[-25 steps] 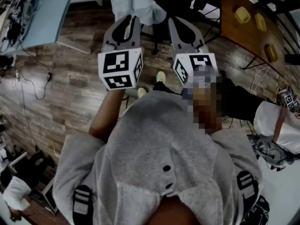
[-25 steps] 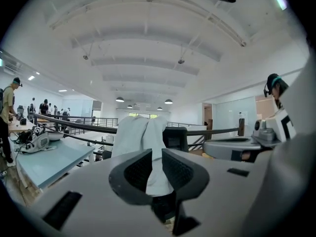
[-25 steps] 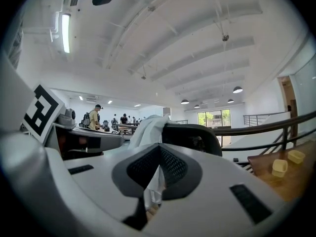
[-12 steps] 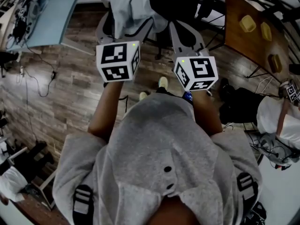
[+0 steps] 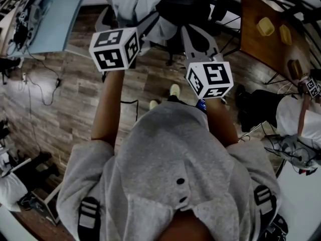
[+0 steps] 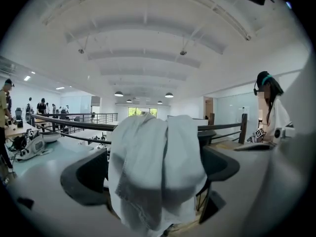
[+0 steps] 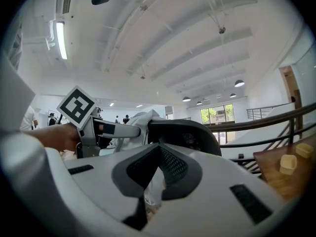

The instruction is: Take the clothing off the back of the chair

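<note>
ahead: clothing (image 6: 157,172) draped over chair back (image 7: 192,135) — blocks | left — floor (image 5: 65,99) side free

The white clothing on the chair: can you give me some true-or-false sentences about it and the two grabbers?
1. The clothing hangs over the back of the chair. True.
2. The left gripper is squeezing the clothing. False: its jaws have just been opening and stand wide apart. The clothing sits between them, but the pads are not pressing on it.
3. The right gripper has its jaws wide apart. False: its jaws are closed together at the tips.
4. Yellow blocks lie on the wooden table. True.
</note>
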Tool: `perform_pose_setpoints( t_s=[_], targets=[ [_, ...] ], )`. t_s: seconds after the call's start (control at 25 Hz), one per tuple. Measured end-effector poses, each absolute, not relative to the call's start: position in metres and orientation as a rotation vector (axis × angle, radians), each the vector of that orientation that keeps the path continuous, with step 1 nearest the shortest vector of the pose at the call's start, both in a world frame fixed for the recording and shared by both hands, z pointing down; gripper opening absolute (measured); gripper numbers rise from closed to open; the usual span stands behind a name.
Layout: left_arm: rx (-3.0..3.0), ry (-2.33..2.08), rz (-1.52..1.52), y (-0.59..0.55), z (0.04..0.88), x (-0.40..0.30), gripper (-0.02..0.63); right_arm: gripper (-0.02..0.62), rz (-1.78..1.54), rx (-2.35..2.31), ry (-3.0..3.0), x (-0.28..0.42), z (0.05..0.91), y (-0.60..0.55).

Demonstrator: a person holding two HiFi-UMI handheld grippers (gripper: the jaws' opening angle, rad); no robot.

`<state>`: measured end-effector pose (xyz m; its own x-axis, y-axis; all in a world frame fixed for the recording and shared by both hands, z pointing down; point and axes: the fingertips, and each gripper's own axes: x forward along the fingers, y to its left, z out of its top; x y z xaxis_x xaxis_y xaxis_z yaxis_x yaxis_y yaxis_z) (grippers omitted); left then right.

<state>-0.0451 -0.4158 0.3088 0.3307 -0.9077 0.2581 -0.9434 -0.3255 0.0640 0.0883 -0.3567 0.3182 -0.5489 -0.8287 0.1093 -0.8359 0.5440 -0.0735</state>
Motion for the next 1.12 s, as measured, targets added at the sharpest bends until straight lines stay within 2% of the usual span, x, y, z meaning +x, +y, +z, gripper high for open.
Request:
perform_pose_setpoints(
  t_s=[0.56, 0.8, 1.12],
  targets=[
    [2.434, -1.652, 0.405, -0.456, 0.328, -0.028, 0.586, 0.009, 0.227, 1.465, -2.702, 0.099, 0.329, -0.390],
    [2.379, -1.658, 0.330, -0.466, 0.330, -0.041, 0.586, 0.009, 0.228, 1.463, -2.708, 0.103, 0.329, -0.397],
    [2.459, -1.581, 0.412, -0.480, 0.337, -0.019, 0.586, 0.009, 0.239, 1.448, -2.714, 0.094, 0.331, -0.402]
  ],
)
